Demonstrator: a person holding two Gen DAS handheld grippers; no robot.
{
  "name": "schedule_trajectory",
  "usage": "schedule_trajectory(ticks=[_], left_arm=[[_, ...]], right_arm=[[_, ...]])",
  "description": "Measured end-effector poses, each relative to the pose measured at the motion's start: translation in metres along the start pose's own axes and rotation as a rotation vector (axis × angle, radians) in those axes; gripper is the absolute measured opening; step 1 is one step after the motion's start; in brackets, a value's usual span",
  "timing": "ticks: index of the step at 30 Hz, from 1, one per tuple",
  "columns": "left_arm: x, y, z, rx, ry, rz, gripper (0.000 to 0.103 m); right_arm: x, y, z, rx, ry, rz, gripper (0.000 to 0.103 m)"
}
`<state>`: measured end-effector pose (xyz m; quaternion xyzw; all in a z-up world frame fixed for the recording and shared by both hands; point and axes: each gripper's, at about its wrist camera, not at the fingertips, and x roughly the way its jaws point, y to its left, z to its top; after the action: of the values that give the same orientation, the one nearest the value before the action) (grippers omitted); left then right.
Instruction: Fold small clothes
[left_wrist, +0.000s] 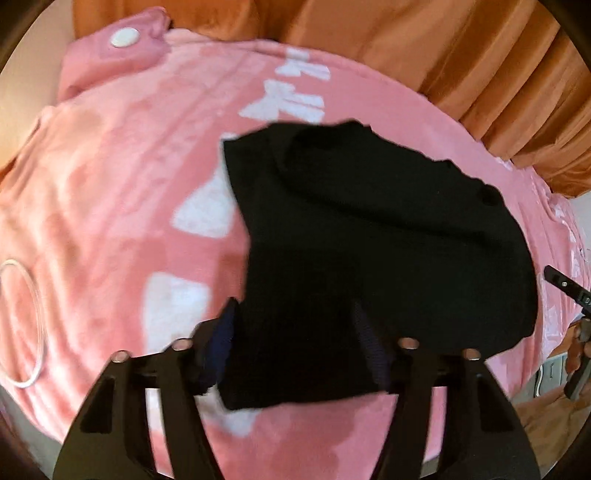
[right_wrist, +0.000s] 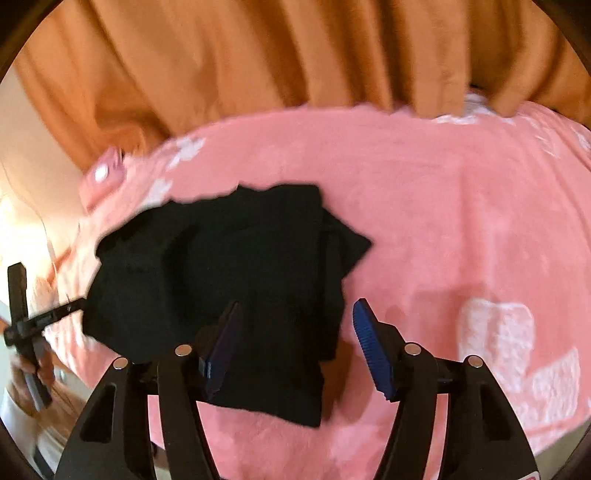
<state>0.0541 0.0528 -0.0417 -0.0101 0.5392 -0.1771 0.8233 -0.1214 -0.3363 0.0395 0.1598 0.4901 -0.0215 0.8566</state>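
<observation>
A small black garment (left_wrist: 369, 240) lies partly folded on a pink blanket (left_wrist: 110, 184). My left gripper (left_wrist: 299, 347) is open, its blue fingers wide apart with the garment's near edge lying between them. In the right wrist view the same garment (right_wrist: 221, 277) lies left of centre. My right gripper (right_wrist: 295, 350) is open; its left finger (right_wrist: 221, 350) lies over the cloth and its right finger (right_wrist: 373, 354) is over bare blanket (right_wrist: 443, 221). The cloth's near edge lies between the fingers.
The pink blanket has white bow patterns. A white round disc (left_wrist: 125, 37) sits on a pink pillow at the back left. A white ring (left_wrist: 22, 325) lies at the left. Orange curtains (right_wrist: 258, 55) hang behind the bed. The other gripper shows at each view's edge (right_wrist: 22, 317).
</observation>
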Motion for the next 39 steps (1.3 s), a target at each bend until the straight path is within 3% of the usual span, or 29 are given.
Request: schedule_trajectory(ticks=[1,2,3,4,6,7,11,13,15,16,17,18,19,20,21,23,26,27,29,32,34,35,36,37,38,39], left_arm=[[0.004,-0.001,0.002,0.023,-0.006,0.024,0.037],[0.005,-0.002,0.004,0.048,-0.030,0.046,0.016],[0.007,-0.001,0.005,0.068,-0.026,0.070,0.008],[0.006,0.004,0.005,0.049,-0.015,0.048,0.007],[-0.003,0.011,0.000,0.023,-0.001,0.016,0.005],[-0.008,0.015,-0.005,0.021,0.005,0.007,0.005],[-0.013,0.036,-0.027,-0.006,0.070,0.012,0.004],[-0.015,0.040,-0.025,-0.041,0.071,0.004,0.006],[-0.031,0.029,-0.009,-0.038,-0.002,0.006,0.010],[-0.038,0.021,0.001,-0.020,-0.041,-0.001,0.016],[-0.041,0.016,0.009,-0.007,-0.060,-0.002,0.036],[-0.041,0.009,0.019,0.000,-0.071,0.005,0.058],[-0.035,0.001,0.032,0.003,-0.068,0.014,0.066],[-0.029,-0.003,0.041,0.001,-0.064,0.027,0.068],[-0.021,-0.007,0.050,-0.008,-0.058,0.052,0.068],[-0.009,-0.011,0.067,-0.042,-0.080,0.068,0.068],[-0.009,-0.006,0.082,-0.118,-0.167,0.027,0.068],[-0.011,-0.004,0.084,-0.127,-0.196,0.037,0.068],[-0.016,-0.001,0.088,-0.105,-0.225,0.064,0.068],[-0.020,0.006,0.092,-0.065,-0.248,0.114,0.069],[-0.018,0.016,0.092,-0.073,-0.240,0.095,0.069],[-0.016,0.020,0.091,-0.077,-0.226,0.079,0.069],[-0.015,0.022,0.090,-0.076,-0.216,0.078,0.069],[-0.013,0.024,0.089,-0.066,-0.205,0.083,0.069],[-0.011,0.025,0.087,-0.054,-0.193,0.096,0.069],[-0.009,0.025,0.085,-0.044,-0.182,0.109,0.069]], right_arm=[[0.012,0.002,0.001,-0.010,0.018,-0.005,0.062],[0.018,0.005,0.002,-0.020,0.025,-0.014,0.062],[0.024,0.011,0.004,-0.035,0.025,-0.025,0.061],[0.029,0.016,0.007,-0.072,0.021,-0.034,0.056],[0.040,0.029,0.015,-0.124,0.052,-0.039,0.003],[0.043,0.029,0.017,-0.119,0.071,-0.048,0.000],[0.010,0.013,0.012,-0.070,0.016,-0.026,0.000],[0.003,-0.007,0.007,-0.021,0.025,-0.070,0.000],[0.005,-0.020,0.009,-0.013,0.035,-0.187,0.003],[0.003,-0.019,0.016,-0.015,0.020,-0.182,0.008],[0.002,-0.016,0.022,-0.011,-0.003,-0.153,0.014],[0.001,-0.011,0.031,-0.010,-0.029,-0.114,0.027],[0.002,-0.002,0.041,-0.017,-0.054,-0.061,0.039],[0.004,0.004,0.047,-0.023,-0.069,-0.032,0.064],[0.010,0.010,0.054,-0.030,-0.077,-0.013,0.071],[0.036,0.028,0.069,-0.059,-0.050,0.000,0.071],[0.079,0.053,0.082,-0.100,0.021,0.059,0.070],[0.095,0.061,0.084,-0.126,0.055,0.061,0.053],[0.117,0.067,0.086,-0.144,0.118,0.069,0.003],[0.093,0.044,0.106,-0.001,-0.026,0.096,0.002],[0.079,0.024,0.115,0.045,-0.088,0.036,0.002],[0.073,0.011,0.118,0.055,-0.106,-0.034,0.001],[0.071,0.008,0.117,0.046,-0.110,-0.080,0.014],[0.070,0.007,0.115,0.033,-0.097,-0.107,0.016],[0.069,0.013,0.112,0.012,-0.054,-0.089,0.024],[0.065,0.018,0.110,-0.013,-0.042,-0.066,0.039]])
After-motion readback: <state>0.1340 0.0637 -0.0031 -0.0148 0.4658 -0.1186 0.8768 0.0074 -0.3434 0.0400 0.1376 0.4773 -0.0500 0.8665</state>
